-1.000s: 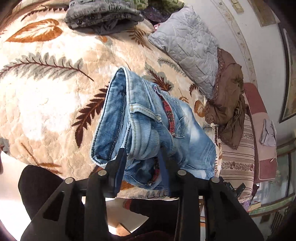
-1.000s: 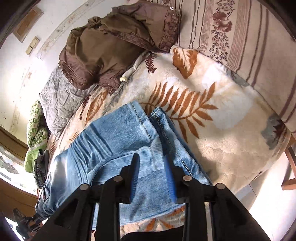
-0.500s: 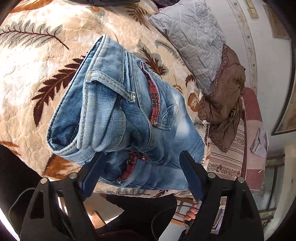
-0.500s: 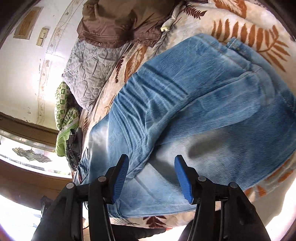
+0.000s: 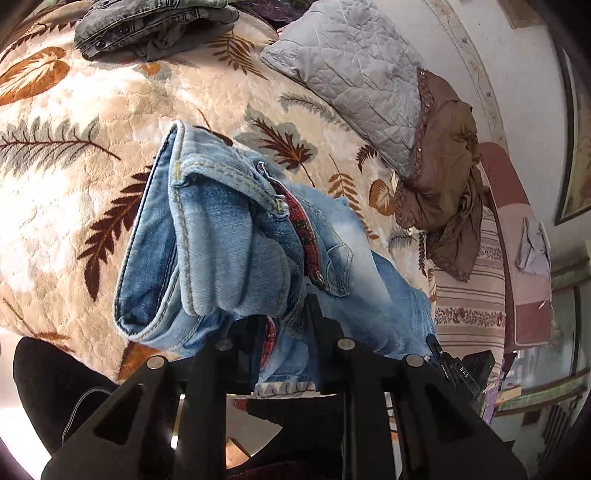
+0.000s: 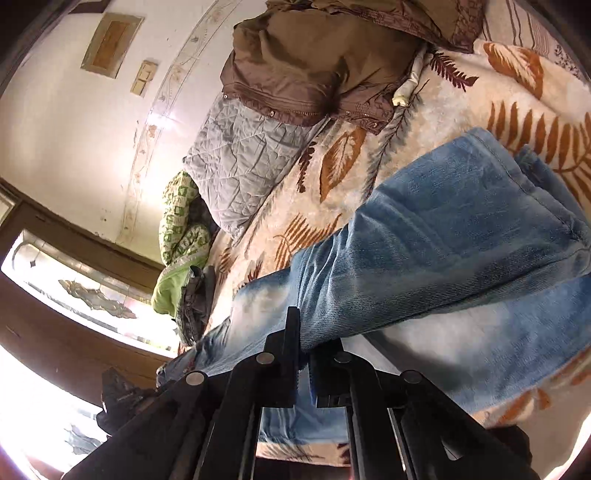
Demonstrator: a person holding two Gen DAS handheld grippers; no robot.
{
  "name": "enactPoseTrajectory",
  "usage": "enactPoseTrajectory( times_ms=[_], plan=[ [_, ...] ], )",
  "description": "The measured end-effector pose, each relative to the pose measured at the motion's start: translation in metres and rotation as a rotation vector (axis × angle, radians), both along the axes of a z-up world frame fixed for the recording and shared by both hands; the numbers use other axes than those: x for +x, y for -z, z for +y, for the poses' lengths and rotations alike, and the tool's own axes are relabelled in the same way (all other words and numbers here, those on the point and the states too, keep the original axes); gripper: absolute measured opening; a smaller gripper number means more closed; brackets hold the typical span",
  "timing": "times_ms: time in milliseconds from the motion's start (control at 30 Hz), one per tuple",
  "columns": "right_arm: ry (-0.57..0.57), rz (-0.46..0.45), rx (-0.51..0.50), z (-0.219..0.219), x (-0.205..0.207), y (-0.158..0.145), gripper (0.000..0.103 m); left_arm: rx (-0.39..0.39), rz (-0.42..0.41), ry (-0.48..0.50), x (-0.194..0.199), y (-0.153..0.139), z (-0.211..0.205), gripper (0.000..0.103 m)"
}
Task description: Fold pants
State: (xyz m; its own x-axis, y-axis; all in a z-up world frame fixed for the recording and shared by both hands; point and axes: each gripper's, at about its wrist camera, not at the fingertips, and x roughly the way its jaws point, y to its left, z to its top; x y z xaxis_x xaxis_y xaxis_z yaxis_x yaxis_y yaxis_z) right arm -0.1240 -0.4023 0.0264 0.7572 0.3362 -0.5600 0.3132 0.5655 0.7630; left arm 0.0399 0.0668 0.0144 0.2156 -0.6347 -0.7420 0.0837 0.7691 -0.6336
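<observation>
Denim fills the middle of both views: the jeans [image 5: 229,251] lie across a leaf-patterned blanket [image 5: 74,192], with the waistband end bunched and lifted in the centre of the left wrist view and the leg portion [image 6: 443,258] stretching toward the right edge of the right wrist view.

The left gripper [image 5: 273,325] is clamped on a thick roll of waistband denim at the lower centre of its frame, fabric spilling over both black fingers. The right gripper [image 6: 303,354] has its fingers nearly together on a lifted edge of the leg fabric at the lower centre of its frame.

Judging from this, the step in hand is a fold with both ends pinched and raised off the blanket. The next move likely calls for bringing one held end over onto the other, keeping the layers aligned, then lowering them flat before letting go.

Both grippers point forward and downward over the bed from its near edge. A grey quilted pillow [image 5: 362,81], a brown garment [image 5: 443,177] and a dark folded pile [image 5: 155,26] sit toward the upper part of the left frame, well apart from the jeans.
</observation>
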Motion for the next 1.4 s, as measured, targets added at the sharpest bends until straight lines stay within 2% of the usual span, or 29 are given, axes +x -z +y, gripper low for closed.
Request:
enactPoseTrajectory(
  times_ms=[100, 167, 267, 333, 433, 500, 600, 633, 733, 867, 933, 967, 1000, 1067, 1133, 1200, 1233, 1300, 1333, 1367, 1400],
  plan=[
    [-0.027, 0.131, -0.025, 0.010, -0.023, 0.029, 0.003, 0.051, 0.133, 0.010, -0.014, 0.053, 0.004, 0.020],
    [-0.013, 0.228, -0.038, 0.011, -0.029, 0.054, 0.004, 0.040, 0.211, -0.015, -0.016, 0.080, 0.009, 0.020],
    [0.022, 0.244, 0.026, 0.006, -0.037, 0.071, 0.009, -0.019, 0.244, -0.044, -0.017, 0.086, 0.019, 0.021],
    [0.041, 0.232, 0.044, 0.003, -0.042, 0.068, 0.012, -0.020, 0.199, -0.014, -0.021, 0.073, 0.021, 0.022],
    [0.088, 0.212, 0.042, -0.014, -0.063, 0.055, 0.031, -0.026, 0.075, 0.068, -0.036, 0.043, 0.033, 0.030],
    [0.184, 0.199, 0.021, -0.036, -0.091, 0.045, 0.041, -0.043, 0.009, 0.076, -0.042, 0.025, 0.047, 0.048],
    [0.353, 0.187, 0.017, -0.071, -0.130, 0.038, 0.047, -0.018, -0.061, 0.003, -0.032, 0.009, 0.068, 0.065],
    [0.391, 0.195, 0.033, -0.081, -0.137, 0.041, 0.047, -0.007, -0.057, -0.032, -0.024, 0.009, 0.071, 0.066],
    [0.404, 0.176, 0.114, -0.091, -0.135, 0.054, 0.047, -0.059, 0.031, -0.057, -0.003, 0.026, 0.067, 0.066],
    [0.368, 0.163, 0.182, -0.085, -0.110, 0.070, 0.047, 0.015, 0.113, -0.020, 0.013, 0.054, 0.035, 0.064],
    [0.368, 0.181, 0.205, -0.086, -0.092, 0.081, 0.047, 0.084, 0.090, -0.030, 0.015, 0.053, 0.025, 0.057],
    [0.361, 0.196, 0.230, -0.089, -0.084, 0.087, 0.039, 0.096, 0.085, -0.031, 0.015, 0.049, 0.023, 0.051],
    [0.337, 0.164, 0.245, -0.092, -0.078, 0.087, 0.004, 0.087, 0.077, -0.039, 0.014, 0.045, 0.023, 0.047],
    [0.334, 0.068, 0.131, -0.099, -0.076, 0.058, 0.005, 0.082, 0.045, -0.050, 0.011, 0.035, 0.026, 0.042],
    [0.342, -0.047, -0.014, -0.103, -0.083, 0.023, 0.005, 0.129, 0.025, -0.041, 0.009, 0.034, 0.024, 0.040],
    [0.364, -0.016, -0.105, -0.105, -0.089, 0.019, 0.006, 0.189, 0.037, -0.028, 0.010, 0.047, 0.017, 0.039],
    [0.363, 0.040, -0.098, -0.107, -0.089, 0.033, 0.007, 0.213, 0.050, -0.027, 0.011, 0.055, 0.013, 0.039],
    [0.361, 0.210, -0.080, -0.110, -0.089, 0.072, 0.005, 0.248, 0.058, -0.026, 0.011, 0.065, 0.010, 0.039],
    [0.352, 0.227, -0.025, -0.111, -0.094, 0.090, 0.002, 0.252, 0.049, -0.026, 0.012, 0.063, 0.008, 0.039],
    [0.391, 0.168, 0.023, -0.111, -0.105, 0.093, 0.003, 0.255, 0.042, -0.021, 0.011, 0.061, 0.009, 0.039],
    [0.412, 0.154, 0.058, -0.111, -0.114, 0.092, 0.007, 0.256, 0.037, -0.016, 0.011, 0.059, 0.010, 0.039]
  ],
)
